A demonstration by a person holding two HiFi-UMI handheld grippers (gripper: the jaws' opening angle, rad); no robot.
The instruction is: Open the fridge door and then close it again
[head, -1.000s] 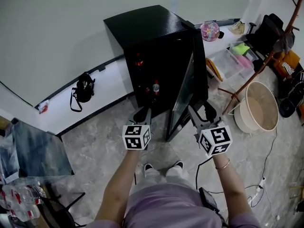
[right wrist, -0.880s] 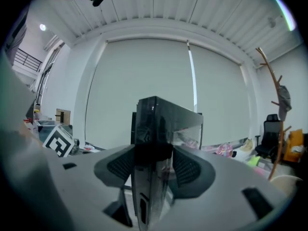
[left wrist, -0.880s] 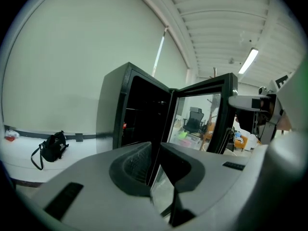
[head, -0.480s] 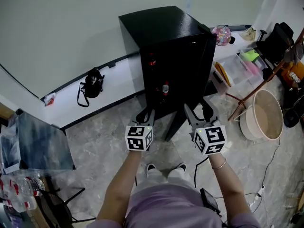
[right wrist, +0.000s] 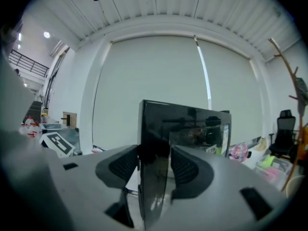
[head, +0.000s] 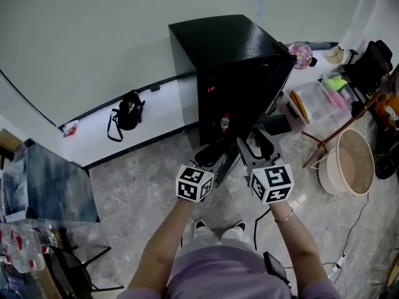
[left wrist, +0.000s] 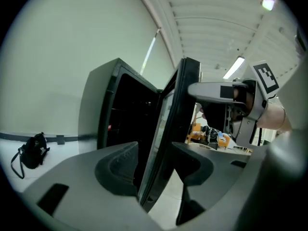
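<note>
Broadly, a pale plain wall and a grey marbled floor fill most of the head view. Against that wall stands the tall glossy black fridge, straight ahead of the person. Its black reflective door is hinged on the right side and stands partly open, the free edge swung out toward the person, the dark inside showing to its left.

To the right of the fridge, well apart from it, a round beige plastic basin lies on the floor, with a clear plastic storage box between the two. Left of the fridge a small black strapped bag leans at the foot of the wall.

At the door's free edge, the right gripper has both pads against the panel, one on each face. Its jaws have just been narrowing, and that gripper holds the door.

Low beside it, the left gripper has jaws that have just been spreading. They stand wide, with the door's edge between them. Neither pad of this gripper presses on it.

Inside the fridge a small bottle with a red cap stands on a lower shelf
</note>
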